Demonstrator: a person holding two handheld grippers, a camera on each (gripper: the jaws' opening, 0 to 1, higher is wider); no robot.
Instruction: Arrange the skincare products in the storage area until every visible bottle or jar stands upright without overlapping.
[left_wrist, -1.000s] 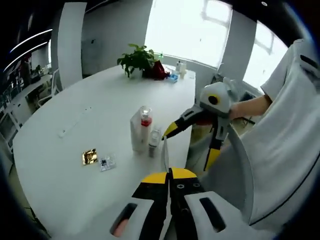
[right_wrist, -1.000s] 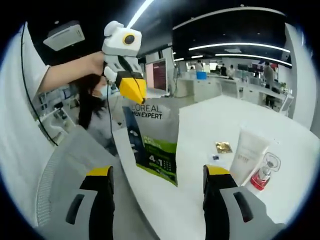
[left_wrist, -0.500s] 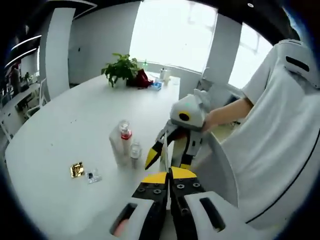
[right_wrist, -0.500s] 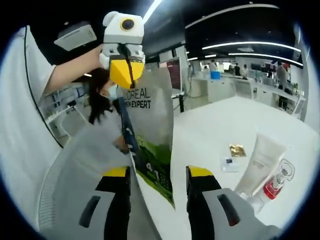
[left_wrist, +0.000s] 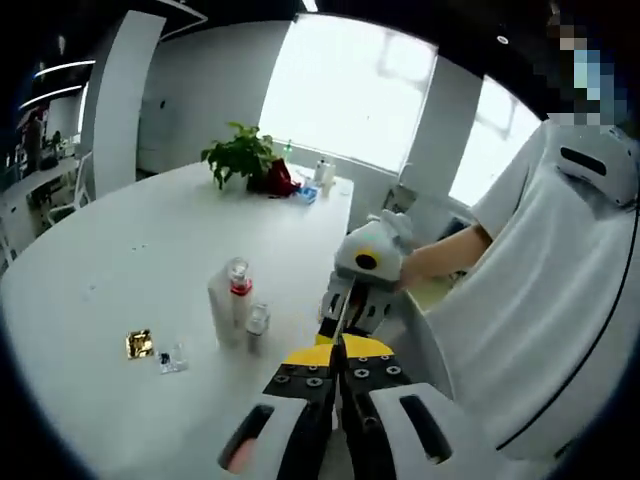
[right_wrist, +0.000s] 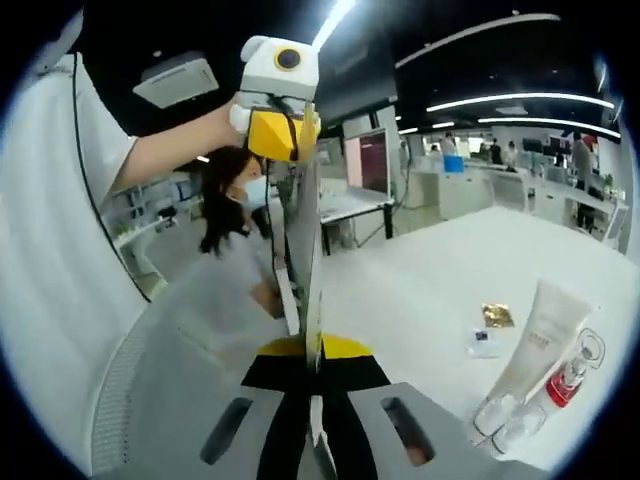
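- Bright windows and a potted plant (left_wrist: 243, 157) stand behind the white table (left_wrist: 120, 270), which we take as our landmark; in the right gripper view the same table (right_wrist: 440, 290) runs toward an open office.
- Near the table's middle, in the left gripper view, we see a white tube (left_wrist: 221, 307) upright, touching a clear bottle with a red band (left_wrist: 238, 288), with a small clear bottle (left_wrist: 257, 324) just beside them.
- In the right gripper view we see the white tube (right_wrist: 540, 340), the red-banded bottle (right_wrist: 565, 377) and the small clear bottle (right_wrist: 495, 413) grouped close together on the table's near side.
- A gold sachet (left_wrist: 138, 344) and a clear sachet (left_wrist: 172, 359) lie flat on the table, beside the bottles; we find them again (right_wrist: 496, 315) and (right_wrist: 484, 343) in the right gripper view.
- A flat pouch (right_wrist: 307, 270) hangs edge-on off the table's near edge, in front of us, stretched between both tools.
- The left gripper (right_wrist: 283, 135) is clamped on the pouch's top edge; seen from its own camera, its jaws (left_wrist: 338, 357) are pressed together.
- The right gripper (right_wrist: 316, 350) is clenched on the pouch's lower edge; we see it also (left_wrist: 345, 320) in the left gripper view, beside the table's edge.
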